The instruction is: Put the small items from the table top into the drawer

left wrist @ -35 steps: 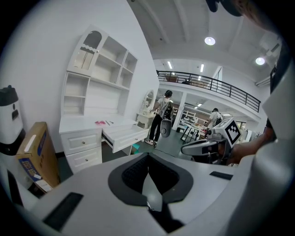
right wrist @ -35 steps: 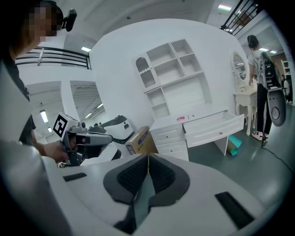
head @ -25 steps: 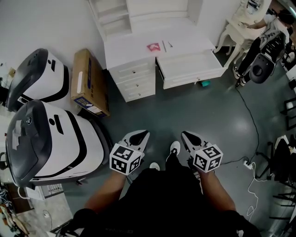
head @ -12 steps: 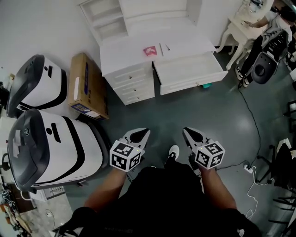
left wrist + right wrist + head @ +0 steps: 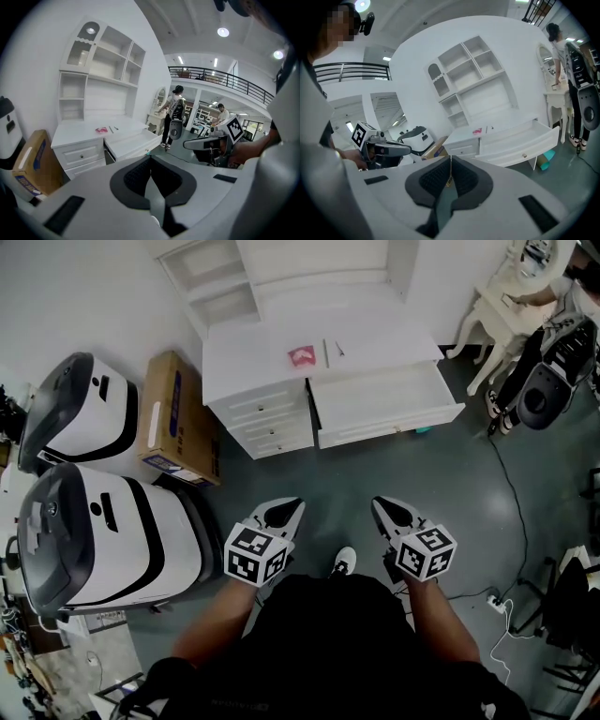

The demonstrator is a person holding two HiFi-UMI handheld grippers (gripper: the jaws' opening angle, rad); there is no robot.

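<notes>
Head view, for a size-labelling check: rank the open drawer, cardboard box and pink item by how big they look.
1. Open drawer and cardboard box: about alike, so not ranked against each other.
2. Pink item on the table top: by far the smallest.

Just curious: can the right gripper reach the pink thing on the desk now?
Probably not yet: the right gripper hangs by the person's legs, a stretch of floor short of the desk, jaws together. Nothing blocks the pink thing, though.

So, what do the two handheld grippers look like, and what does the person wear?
Both the left gripper and right gripper have light grey bodies, black ribbed jaw pads, and a white cube with black square markers. The person wears dark, short-sleeved clothes.
</notes>
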